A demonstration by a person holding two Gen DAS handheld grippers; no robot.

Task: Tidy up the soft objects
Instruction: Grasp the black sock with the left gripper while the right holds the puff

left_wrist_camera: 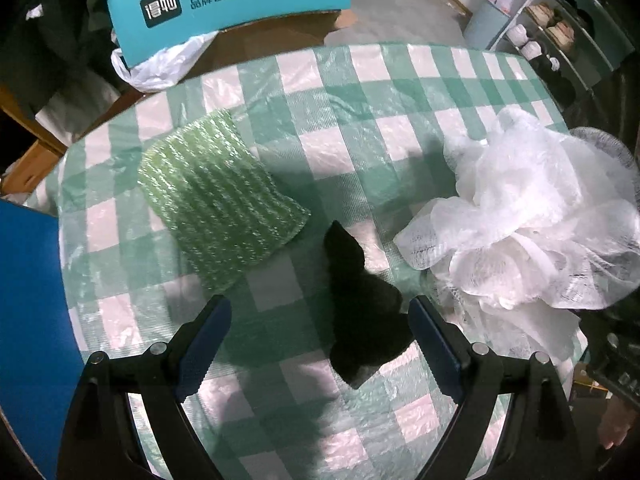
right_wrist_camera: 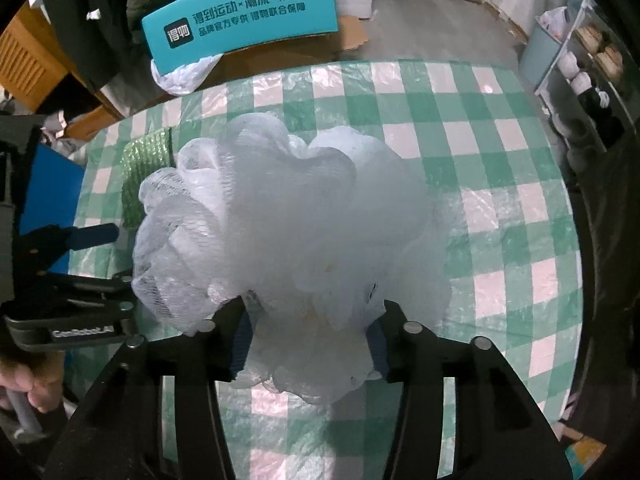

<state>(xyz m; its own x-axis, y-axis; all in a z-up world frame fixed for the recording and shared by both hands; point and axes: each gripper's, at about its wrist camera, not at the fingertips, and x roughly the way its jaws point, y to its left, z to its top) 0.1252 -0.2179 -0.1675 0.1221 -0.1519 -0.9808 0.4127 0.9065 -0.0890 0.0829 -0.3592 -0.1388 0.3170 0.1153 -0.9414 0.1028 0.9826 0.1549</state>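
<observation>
My right gripper clamps a white mesh bath pouf, its blue-padded fingers pressed into the bunched netting at the pouf's near end, the frilled ball billowing out beyond them above the desk. The desk wears a green-and-white checked cover under clear plastic. My left gripper hangs over the near part of the desk with its fingers spread wide and nothing gripped between them; a small black cloth lies crumpled on the cover in the gap, close beside the right finger, though I cannot tell whether they touch. To the left and farther off, a green glittery scrubbing pad lies flat on the checks, apart from the black cloth. From the left wrist view the pouf fills the right side, just beside the cloth. A blue panel edges the desk at the left. Beyond the far edge stand a teal printed box with a white plastic bag under it, and at far right a shelf of small items.
</observation>
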